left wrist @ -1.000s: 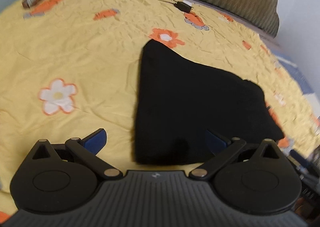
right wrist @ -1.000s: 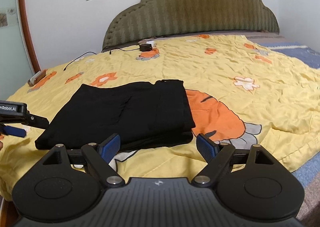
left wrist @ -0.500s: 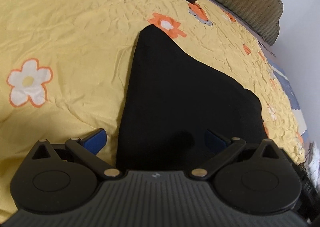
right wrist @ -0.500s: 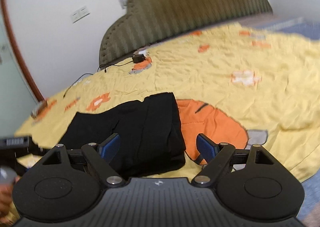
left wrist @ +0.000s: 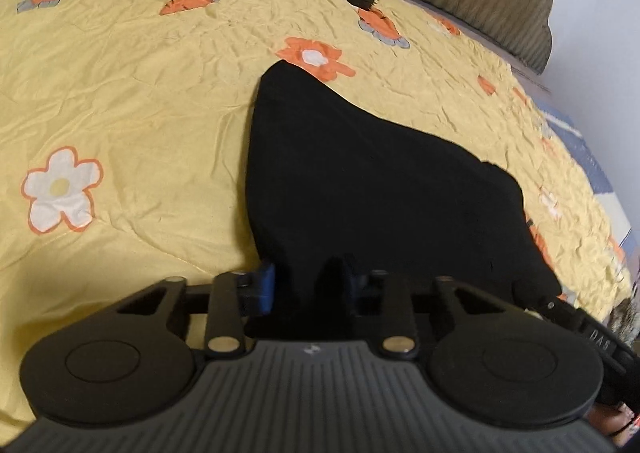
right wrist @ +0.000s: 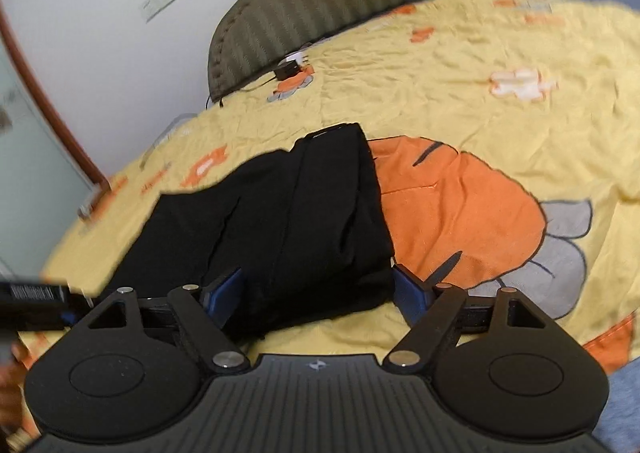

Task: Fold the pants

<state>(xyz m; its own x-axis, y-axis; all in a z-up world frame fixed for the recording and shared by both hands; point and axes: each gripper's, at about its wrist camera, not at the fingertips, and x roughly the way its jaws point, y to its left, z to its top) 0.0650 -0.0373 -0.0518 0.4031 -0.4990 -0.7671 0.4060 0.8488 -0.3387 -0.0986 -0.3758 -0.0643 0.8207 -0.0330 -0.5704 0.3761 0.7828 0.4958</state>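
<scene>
The black pants look soft, light and floppy — the left gripper jaws are closing on the hem corner at 6 o'clock, while the right gripper jaws gape, narrowing slightly, around the other end.

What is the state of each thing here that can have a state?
black pants: folded, lying flat on the bed.
left hand-held gripper: closing on the pants' near edge.
right hand-held gripper: wide, slowly closing, pants' edge between its fingers, not gripped.
yellow bedspread: spread out, wrinkled.

Black pants between closing right claw fingers.
</scene>
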